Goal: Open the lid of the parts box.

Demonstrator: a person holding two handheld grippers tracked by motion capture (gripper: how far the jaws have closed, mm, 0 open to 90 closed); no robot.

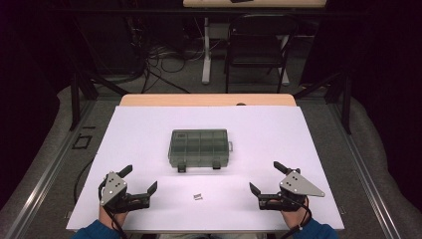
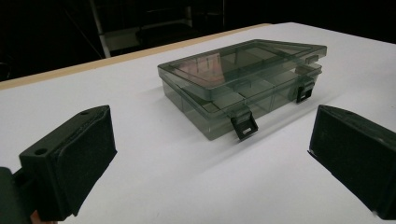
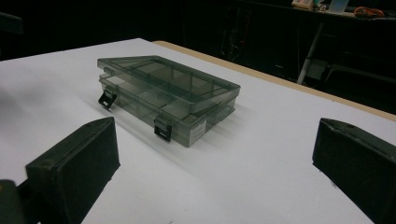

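A smoky clear plastic organiser box (image 1: 199, 147) with divided compartments lies in the middle of the white table sheet (image 1: 139, 129). Its lid is down and its two black latches (image 1: 181, 168) hang unfastened on the near side. The same box (image 2: 243, 84) sits ahead in the left gripper view, and the box (image 3: 168, 95) lies ahead-left in the right gripper view. A tiny metal part (image 1: 198, 196) lies near the front edge. My left gripper (image 1: 141, 180) rests open at the front left. My right gripper (image 1: 265, 177) rests open at the front right. Nothing is between either pair of jaws.
A wooden table edge (image 1: 209, 99) shows beyond the white sheet. A black chair (image 1: 259, 45) and cables on the floor stand behind the table. Metal frame rails (image 1: 50, 169) run along both sides.
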